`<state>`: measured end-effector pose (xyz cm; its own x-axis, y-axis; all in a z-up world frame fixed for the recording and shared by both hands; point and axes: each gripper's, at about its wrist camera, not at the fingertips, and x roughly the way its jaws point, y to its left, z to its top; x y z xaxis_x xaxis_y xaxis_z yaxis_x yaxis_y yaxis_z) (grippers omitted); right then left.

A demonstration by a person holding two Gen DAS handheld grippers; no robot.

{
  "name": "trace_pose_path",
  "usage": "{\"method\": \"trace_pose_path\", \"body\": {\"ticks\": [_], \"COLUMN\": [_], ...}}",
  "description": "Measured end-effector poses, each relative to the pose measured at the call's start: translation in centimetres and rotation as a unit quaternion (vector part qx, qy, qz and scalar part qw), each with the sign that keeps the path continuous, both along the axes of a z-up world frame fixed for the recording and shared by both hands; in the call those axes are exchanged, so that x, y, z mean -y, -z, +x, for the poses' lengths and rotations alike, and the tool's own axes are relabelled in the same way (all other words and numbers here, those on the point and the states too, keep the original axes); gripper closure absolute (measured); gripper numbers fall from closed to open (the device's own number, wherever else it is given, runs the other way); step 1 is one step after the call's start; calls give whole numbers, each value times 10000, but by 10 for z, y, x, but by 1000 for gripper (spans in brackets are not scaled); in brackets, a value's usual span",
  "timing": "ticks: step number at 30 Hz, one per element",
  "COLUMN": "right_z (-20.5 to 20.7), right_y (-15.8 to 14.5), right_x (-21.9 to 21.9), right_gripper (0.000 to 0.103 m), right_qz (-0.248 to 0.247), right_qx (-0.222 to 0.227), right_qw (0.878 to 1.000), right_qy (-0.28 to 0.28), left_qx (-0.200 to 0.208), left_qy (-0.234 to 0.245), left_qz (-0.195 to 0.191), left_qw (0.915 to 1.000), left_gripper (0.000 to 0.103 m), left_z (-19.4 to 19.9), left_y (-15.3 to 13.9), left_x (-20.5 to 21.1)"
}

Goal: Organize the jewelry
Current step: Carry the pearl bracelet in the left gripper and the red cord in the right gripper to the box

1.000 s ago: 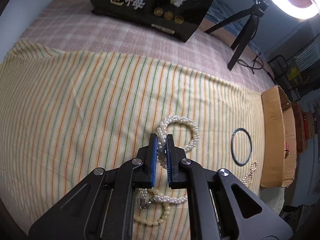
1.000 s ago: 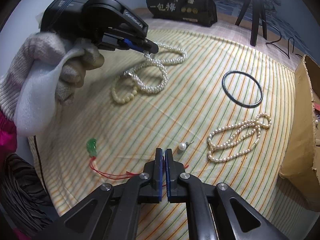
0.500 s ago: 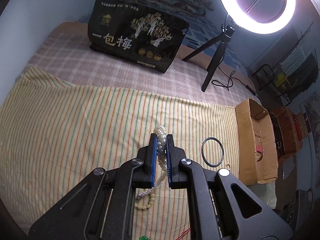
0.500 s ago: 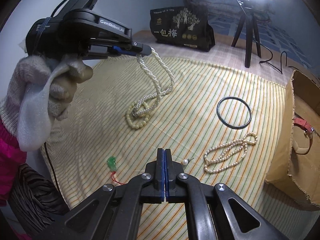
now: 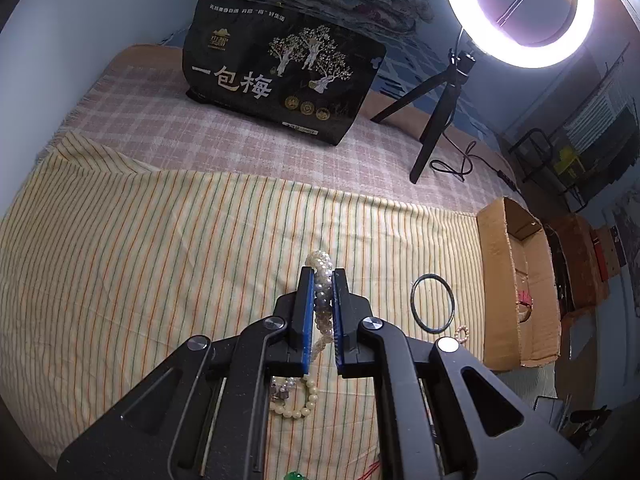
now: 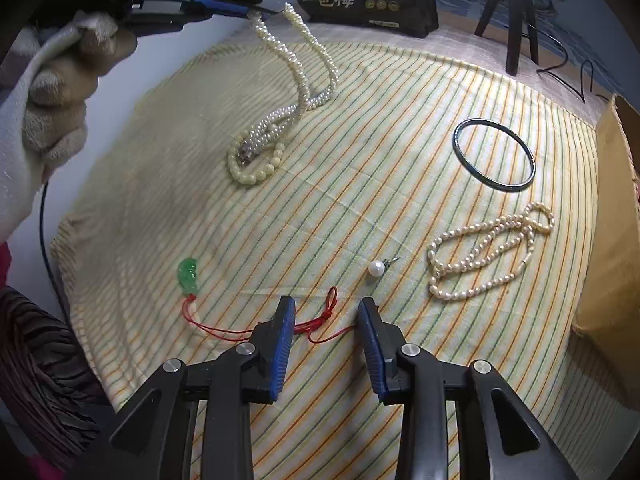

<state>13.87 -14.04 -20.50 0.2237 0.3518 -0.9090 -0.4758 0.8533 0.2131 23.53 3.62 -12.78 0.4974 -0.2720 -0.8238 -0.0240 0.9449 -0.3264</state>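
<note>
My left gripper (image 5: 322,276) is shut on a white pearl necklace (image 5: 323,300) and holds it up above the striped cloth (image 5: 160,240). In the right wrist view the necklace (image 6: 298,80) hangs from the left gripper (image 6: 272,11), its lower end tangled with a cream bead bracelet (image 6: 256,168) on the cloth. My right gripper (image 6: 326,308) is open, low over the red cord (image 6: 320,320) of a green jade pendant (image 6: 188,272). A single pearl earring (image 6: 377,269), a second pearl strand (image 6: 488,252) and a dark bangle (image 6: 494,154) lie on the cloth.
An open cardboard box (image 5: 516,280) stands at the cloth's right edge, also seen in the right wrist view (image 6: 612,240). A black printed bag (image 5: 280,68) and a ring light on a tripod (image 5: 440,112) stand at the back.
My left gripper has lifted the pearl necklace well above the cloth. My right gripper has opened and come down over the red cord.
</note>
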Motion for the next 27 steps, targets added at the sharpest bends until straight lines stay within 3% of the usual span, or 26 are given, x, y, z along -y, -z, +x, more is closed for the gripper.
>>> {"method": "trace_pose_path", "body": {"ticks": [1,5,11,20,27], "right_z": [0,0,-2,-11,-16], "right_y": [1,2,-11,-82,-118], "right_x": [-2,-11,-10,17,37], "right_gripper": [72,102,103,103,103], "right_qz": [-46,-294,-195,215,355], "right_qx": [26,190,305,896,1211], "right_qw": [10000,9993,9993,9951,9905], "right_qy": [-4,-138,-6,348,541], "left_qx": [-7,-22,40,311,560], "left_qy": [-9,-32,-37,26,217], "left_qz": [16,39,14,-97,-223], "left_qw": [10000,10000,10000,9995,9979], "left_gripper": [97,97,97,97,97], "left_z": [0,1,-3,-21,-37], "left_y": [1,2,-5,-35,-66], "left_x": [0,-3,-5,-8,5]}}
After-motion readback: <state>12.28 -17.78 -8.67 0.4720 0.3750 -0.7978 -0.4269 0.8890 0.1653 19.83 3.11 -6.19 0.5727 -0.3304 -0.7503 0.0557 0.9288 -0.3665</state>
